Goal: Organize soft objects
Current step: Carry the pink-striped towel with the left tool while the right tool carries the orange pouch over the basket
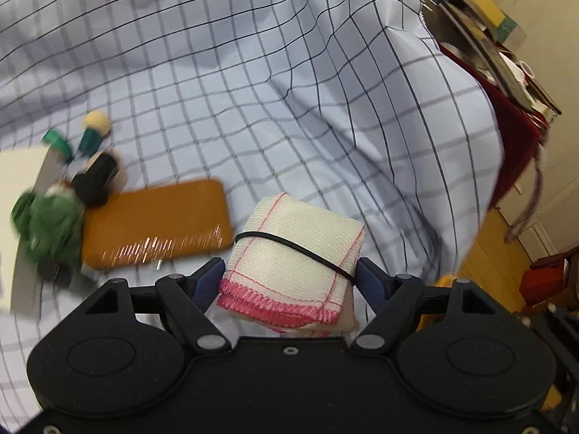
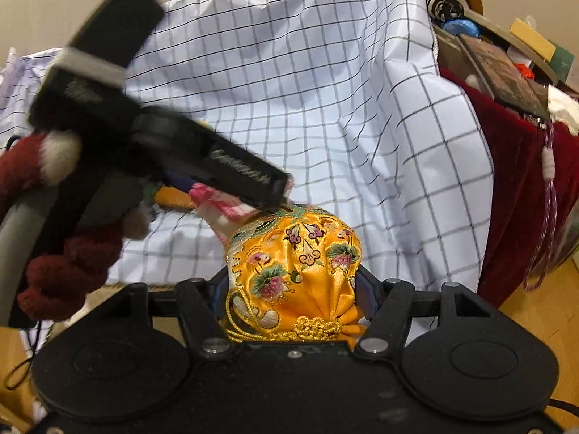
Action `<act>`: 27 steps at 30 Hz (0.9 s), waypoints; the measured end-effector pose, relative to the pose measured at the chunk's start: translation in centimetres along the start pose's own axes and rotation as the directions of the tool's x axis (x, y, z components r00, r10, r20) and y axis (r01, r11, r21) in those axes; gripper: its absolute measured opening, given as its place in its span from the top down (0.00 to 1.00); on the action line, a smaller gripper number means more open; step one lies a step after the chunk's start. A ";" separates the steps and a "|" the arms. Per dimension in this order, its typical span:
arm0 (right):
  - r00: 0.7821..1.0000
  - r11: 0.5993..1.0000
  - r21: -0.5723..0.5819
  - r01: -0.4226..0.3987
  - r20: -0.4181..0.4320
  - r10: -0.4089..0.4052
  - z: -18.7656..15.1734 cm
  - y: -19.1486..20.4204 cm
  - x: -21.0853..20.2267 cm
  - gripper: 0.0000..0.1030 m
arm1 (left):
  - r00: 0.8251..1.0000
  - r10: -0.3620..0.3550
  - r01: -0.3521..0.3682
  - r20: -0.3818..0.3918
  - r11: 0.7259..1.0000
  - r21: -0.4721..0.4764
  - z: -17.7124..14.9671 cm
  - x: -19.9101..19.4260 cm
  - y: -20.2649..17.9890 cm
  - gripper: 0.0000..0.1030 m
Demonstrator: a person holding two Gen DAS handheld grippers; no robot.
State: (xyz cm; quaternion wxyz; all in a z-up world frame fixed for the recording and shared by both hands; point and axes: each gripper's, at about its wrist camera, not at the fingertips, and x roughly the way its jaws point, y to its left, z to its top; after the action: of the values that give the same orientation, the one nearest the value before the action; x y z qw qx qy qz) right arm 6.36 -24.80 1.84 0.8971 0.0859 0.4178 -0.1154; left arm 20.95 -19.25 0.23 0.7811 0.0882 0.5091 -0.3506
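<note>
In the left wrist view my left gripper (image 1: 289,275) is shut on a folded white cloth (image 1: 296,249) with pink stitched edges and a black elastic band around it, held above the checked sheet (image 1: 253,72). In the right wrist view my right gripper (image 2: 293,285) is shut on a yellow embroidered drawstring pouch (image 2: 296,264) with floral patterns and a gold cord. The other hand-held gripper (image 2: 144,137), gripped by a hand in a dark red knitted sleeve (image 2: 58,282), crosses the left of that view, with the pink-edged cloth (image 2: 224,206) showing under it.
An orange flat case (image 1: 155,224) lies on the sheet, with a green plush toy (image 1: 47,224) and a small doll with a cream head (image 1: 96,123) at its left. A dark red velvet-covered shelf (image 2: 514,181) with books and clutter stands at the right. Wooden floor (image 1: 488,253) shows beyond the sheet's edge.
</note>
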 end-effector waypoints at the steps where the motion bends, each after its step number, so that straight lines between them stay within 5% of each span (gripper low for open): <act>1: 1.000 1.000 0.004 -0.014 -0.006 0.014 -0.4 0.2 -0.5 0.37 | 1.000 -0.002 0.002 -0.002 1.000 -0.014 -0.6 -0.5 0.4 0.29; 13: 0.997 0.996 -0.029 -0.079 -0.009 0.078 -1.3 3.2 -2.0 0.37 | 0.994 0.108 -0.104 0.019 0.982 -0.157 -9.6 -5.5 4.8 0.28; 27: 0.988 0.989 -0.060 -0.132 -0.086 0.127 -1.7 6.3 0.5 0.37 | 0.981 0.194 -0.186 0.003 0.946 -0.267 -15.9 -7.4 6.7 0.28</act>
State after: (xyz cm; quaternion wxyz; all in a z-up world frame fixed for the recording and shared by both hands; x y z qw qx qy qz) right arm 7.20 -18.45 0.75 0.8871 0.0879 0.4514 -0.0394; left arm 11.80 -3.07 -2.25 0.8232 0.0263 0.5292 -0.2037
